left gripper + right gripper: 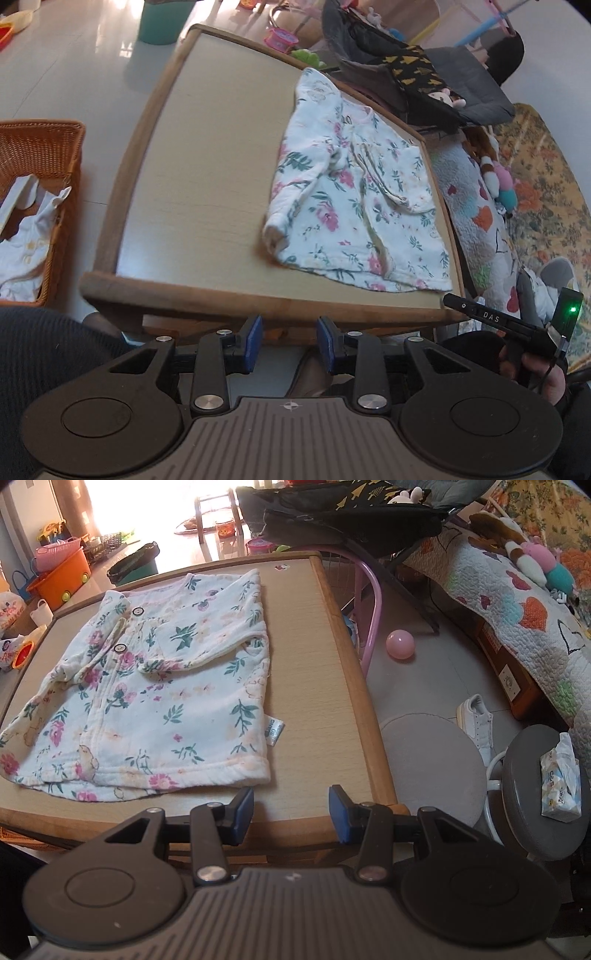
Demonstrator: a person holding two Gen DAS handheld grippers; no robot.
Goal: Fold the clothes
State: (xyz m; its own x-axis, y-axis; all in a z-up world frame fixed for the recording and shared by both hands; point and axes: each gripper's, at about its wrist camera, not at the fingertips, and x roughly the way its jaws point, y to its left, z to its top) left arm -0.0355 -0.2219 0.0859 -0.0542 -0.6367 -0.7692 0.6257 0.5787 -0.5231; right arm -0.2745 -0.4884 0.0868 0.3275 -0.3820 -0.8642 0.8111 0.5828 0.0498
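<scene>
A small white floral top [351, 192] lies flat on the wooden table [207, 177], both sleeves folded in over its front. In the right wrist view the same floral top [155, 701] fills the table's left half, buttons up and a size tag at its right hem. My left gripper [290, 341] hangs open off the table's near edge, nothing between its blue pads. My right gripper [291, 812] is open too, over the near edge just right of the hem. The right gripper's handle [517, 325], held by a hand, shows at the left wrist view's right edge.
A wicker basket [55, 155] with white clothes stands left of the table. A table [351, 686] edge borders two round grey stools [432, 768], a pink chair frame [373, 602], a pink ball [400, 644] and a quilted bed [517, 602] on the right.
</scene>
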